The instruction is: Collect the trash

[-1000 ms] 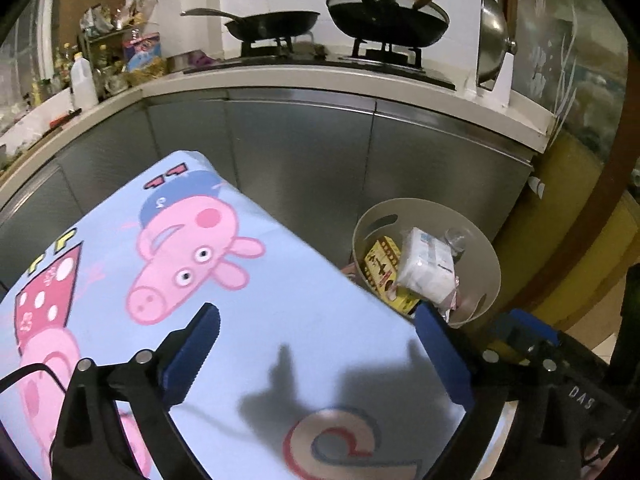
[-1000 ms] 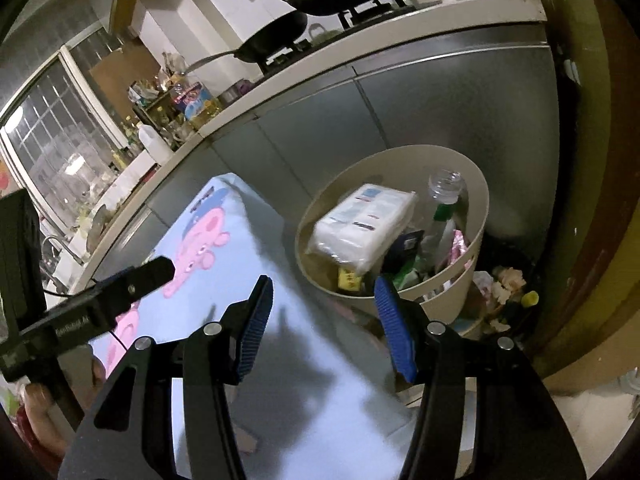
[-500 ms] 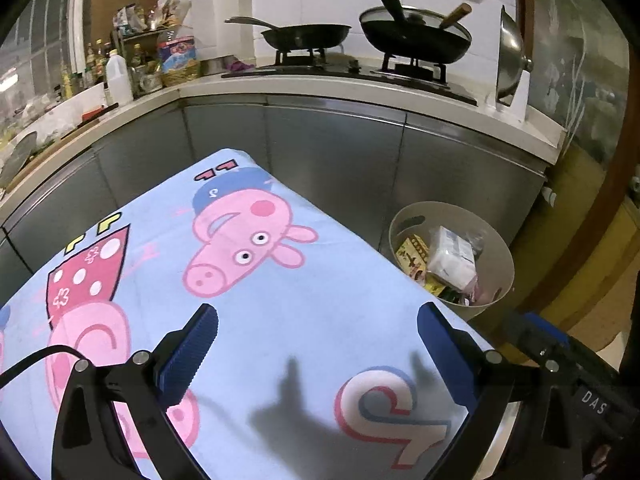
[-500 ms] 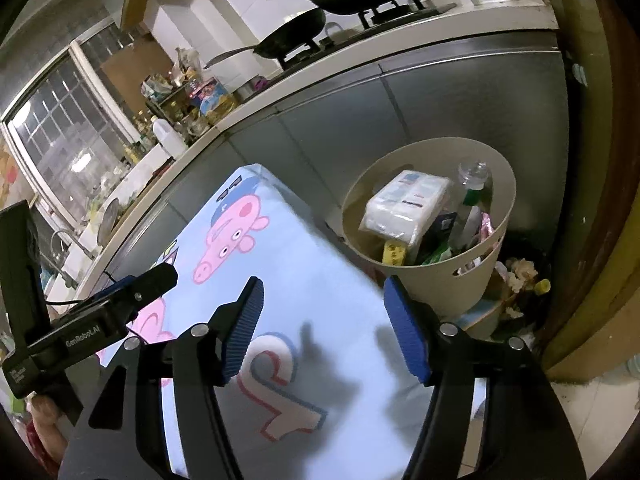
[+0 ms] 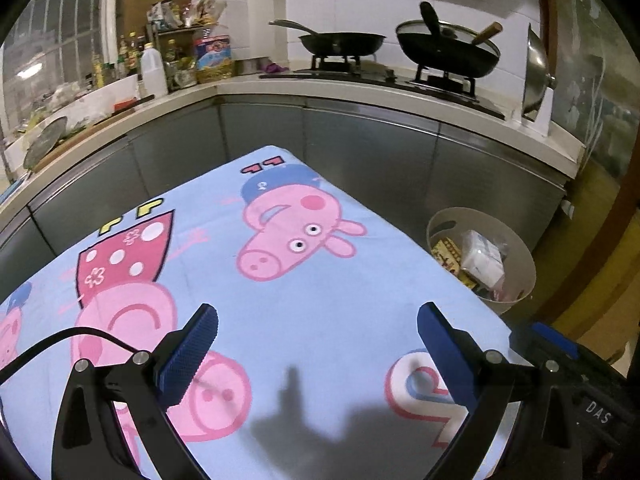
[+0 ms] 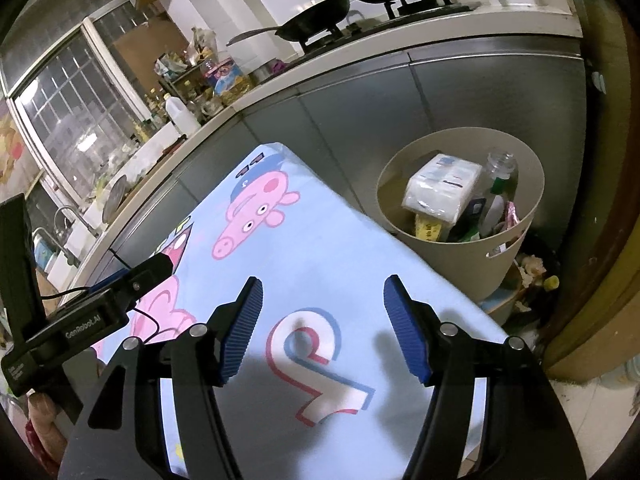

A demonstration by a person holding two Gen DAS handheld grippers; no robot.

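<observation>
Left gripper [image 5: 318,346] and right gripper [image 6: 323,330]: jaws spread wide, nothing held, above the cartoon-print tablecloth [image 5: 320,280]. No loose trash visible there. Past the far right edge, beige bin [image 6: 520,236] on floor, holding tissue pack [image 6: 442,186] and bottle [image 6: 498,166]. Judged: scan wider before any reach.

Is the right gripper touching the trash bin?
Apart. In the right wrist view the right gripper hangs open over the cartoon cloth, with the trash bin beyond it.

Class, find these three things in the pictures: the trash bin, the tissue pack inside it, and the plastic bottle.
trash bin [image 6: 516,236], right wrist view, outer wall
tissue pack [image 6: 444,184], right wrist view, top face
plastic bottle [image 6: 500,162], right wrist view, neck
</observation>
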